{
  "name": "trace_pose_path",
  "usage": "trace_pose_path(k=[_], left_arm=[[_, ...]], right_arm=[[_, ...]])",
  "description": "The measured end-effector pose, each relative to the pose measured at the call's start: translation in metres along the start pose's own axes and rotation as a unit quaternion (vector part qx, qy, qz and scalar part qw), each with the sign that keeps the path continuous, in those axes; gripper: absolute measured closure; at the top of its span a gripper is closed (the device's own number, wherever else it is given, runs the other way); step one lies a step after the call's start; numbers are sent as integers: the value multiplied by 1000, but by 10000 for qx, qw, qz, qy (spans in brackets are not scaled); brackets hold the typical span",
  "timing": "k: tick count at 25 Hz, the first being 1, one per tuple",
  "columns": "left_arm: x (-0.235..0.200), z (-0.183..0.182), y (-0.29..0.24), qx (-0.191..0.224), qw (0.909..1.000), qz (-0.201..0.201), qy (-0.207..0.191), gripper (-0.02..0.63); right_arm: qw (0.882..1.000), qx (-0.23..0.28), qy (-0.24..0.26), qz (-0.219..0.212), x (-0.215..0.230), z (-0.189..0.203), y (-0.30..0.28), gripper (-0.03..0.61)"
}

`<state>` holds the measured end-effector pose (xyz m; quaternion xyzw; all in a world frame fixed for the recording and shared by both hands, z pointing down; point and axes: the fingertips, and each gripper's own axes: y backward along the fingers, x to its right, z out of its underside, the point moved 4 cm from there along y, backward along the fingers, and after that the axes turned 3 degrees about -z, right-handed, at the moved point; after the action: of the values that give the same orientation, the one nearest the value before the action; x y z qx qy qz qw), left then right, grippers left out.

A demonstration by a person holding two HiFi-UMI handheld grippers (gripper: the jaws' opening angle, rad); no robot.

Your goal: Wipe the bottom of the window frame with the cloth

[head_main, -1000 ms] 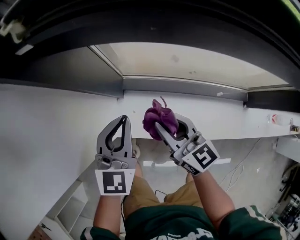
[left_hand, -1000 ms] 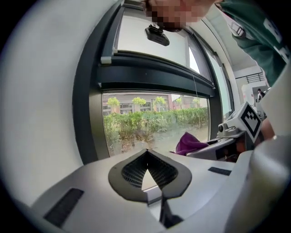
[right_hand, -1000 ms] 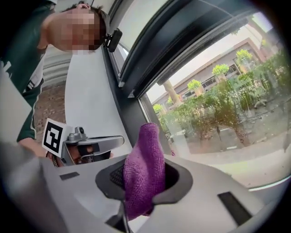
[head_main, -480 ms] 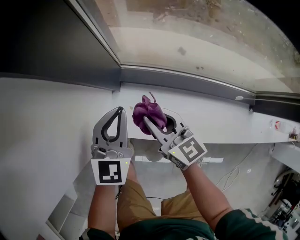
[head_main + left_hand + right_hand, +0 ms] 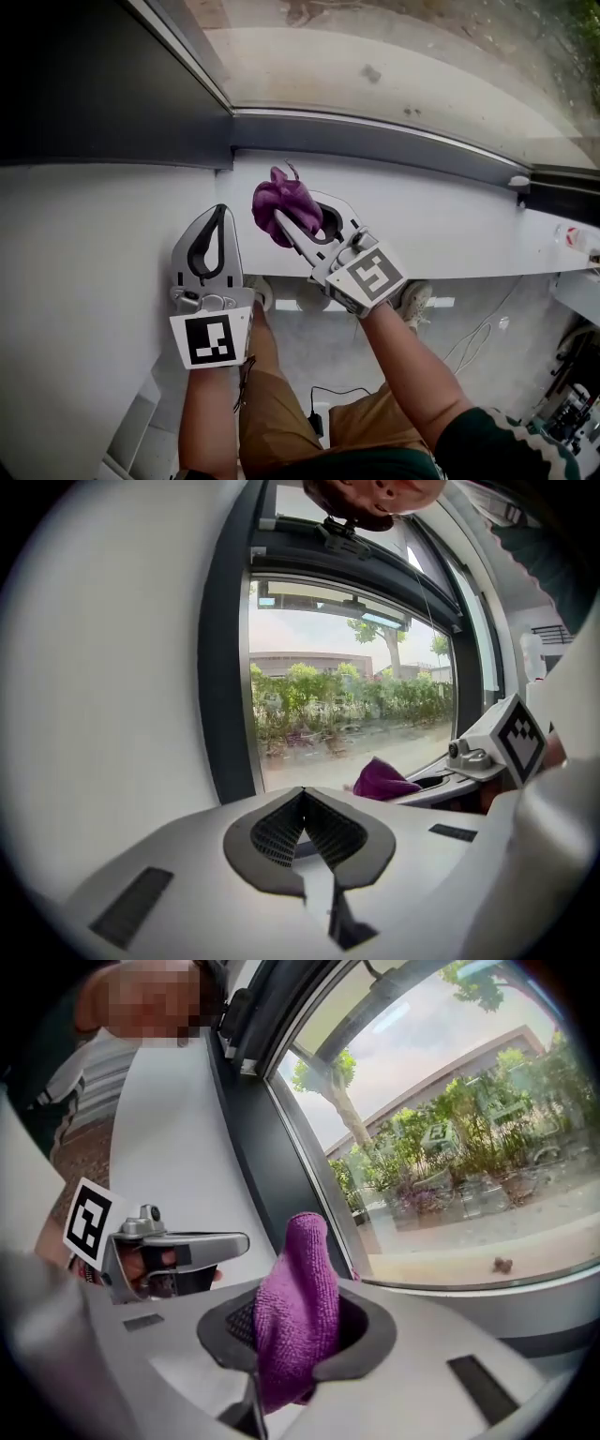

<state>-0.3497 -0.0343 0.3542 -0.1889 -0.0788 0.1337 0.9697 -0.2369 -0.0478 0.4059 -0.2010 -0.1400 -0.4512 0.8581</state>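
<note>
A purple cloth sticks up bunched from my right gripper, which is shut on it above the white sill, just short of the grey bottom bar of the window frame. In the right gripper view the cloth fills the gap between the jaws, with the bottom bar to the right. My left gripper hovers beside it on the left, shut and empty, jaws meeting at the tip. The left gripper view shows the cloth at its right.
The white sill runs right, with a small red-marked item at its far end. A dark panel and the upright frame post stand at the left. Below lie the floor, a cable and the person's legs.
Both grippers have shifted left and closer to the window frame's bottom bar. The cloth stays gripped in the right gripper. The head camera now looks further out over the glass.
</note>
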Motion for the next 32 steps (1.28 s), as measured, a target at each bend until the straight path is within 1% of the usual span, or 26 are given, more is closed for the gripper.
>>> trace_pose_path(k=[2,4,7,10,14,20,26,32], left_arm=[[-1,17,-10,-58,9999,84,-18,606],[-1,26,-17,-131,9999,106,-38,606],[-6,33,-26,-168,9998,21,106,606],[-11,43,-35,-196,9997,-27,137,606],[-14,56,-45,-342,9993,-61,172,606],[-14,68,-50,-442,9988,-48,197,606],[-15,73,-59,-562,9981,-77,241,606],[-15,85,-61,-781,9958,-65,469,606]], right_arm=[[10000,-7,-6,73,8,15,-17,483],[9999,7,-65,87,12,23,-30,483],[10000,4,36,62,16,33,-46,483],[9999,-68,66,103,25,47,-58,483],[9994,-274,131,142,35,61,-69,483],[9989,-427,103,160,46,77,-85,483],[9981,-599,164,51,50,91,-101,483],[9971,-738,143,81,59,100,-110,483]])
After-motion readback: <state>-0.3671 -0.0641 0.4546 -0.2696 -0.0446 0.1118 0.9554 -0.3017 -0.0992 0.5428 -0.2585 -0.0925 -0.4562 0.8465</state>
